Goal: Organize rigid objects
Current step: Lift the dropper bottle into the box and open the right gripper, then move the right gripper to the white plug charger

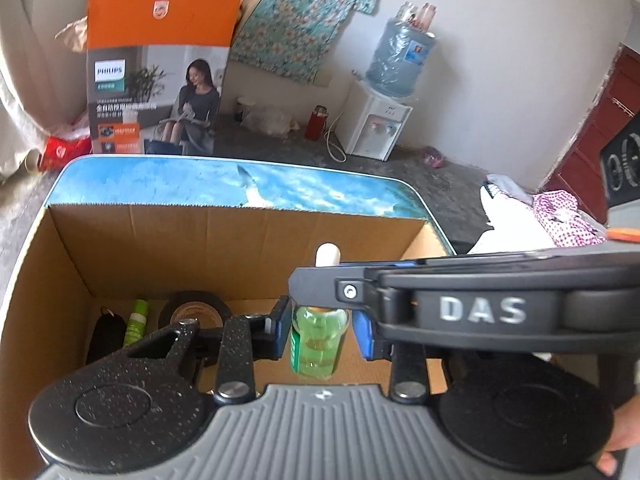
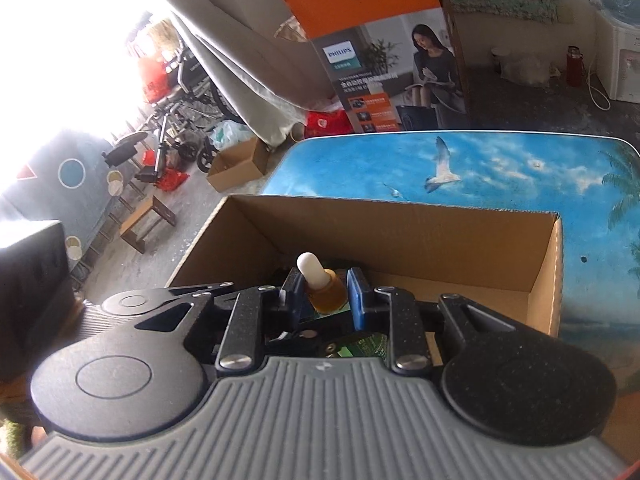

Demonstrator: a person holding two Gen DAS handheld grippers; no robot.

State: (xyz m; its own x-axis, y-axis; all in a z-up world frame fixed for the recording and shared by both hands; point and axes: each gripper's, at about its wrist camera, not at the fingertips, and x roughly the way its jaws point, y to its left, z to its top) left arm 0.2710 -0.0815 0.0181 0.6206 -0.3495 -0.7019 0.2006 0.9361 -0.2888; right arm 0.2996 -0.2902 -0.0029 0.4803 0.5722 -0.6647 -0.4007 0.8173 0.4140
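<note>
Left wrist view: the left gripper (image 1: 322, 330) is nearly closed, its blue pads clamped on the clear body of a small bottle (image 1: 318, 344) of green liquid. The bottle hangs upright over the open cardboard box (image 1: 236, 236), whose walls are plain brown corrugated board. The right gripper (image 1: 320, 270) crosses just above, a smooth black plastic arm, and the white rounded bulb (image 1: 328, 254) pokes up behind it. On the box floor lie a black tape roll (image 1: 196, 308), a slim green tube (image 1: 136, 320) and a black key fob (image 1: 104, 334), side by side at the left. The box sits on a glossy table (image 1: 320, 188) printed with sky and a gull.

Right wrist view: the right gripper (image 2: 326, 294) is nearly shut, its blue pads pinching the bottle's amber collar (image 2: 326, 296) just below the white bulb (image 2: 310, 270). The bottle stays above the box (image 2: 400, 224), near its left end.
</note>
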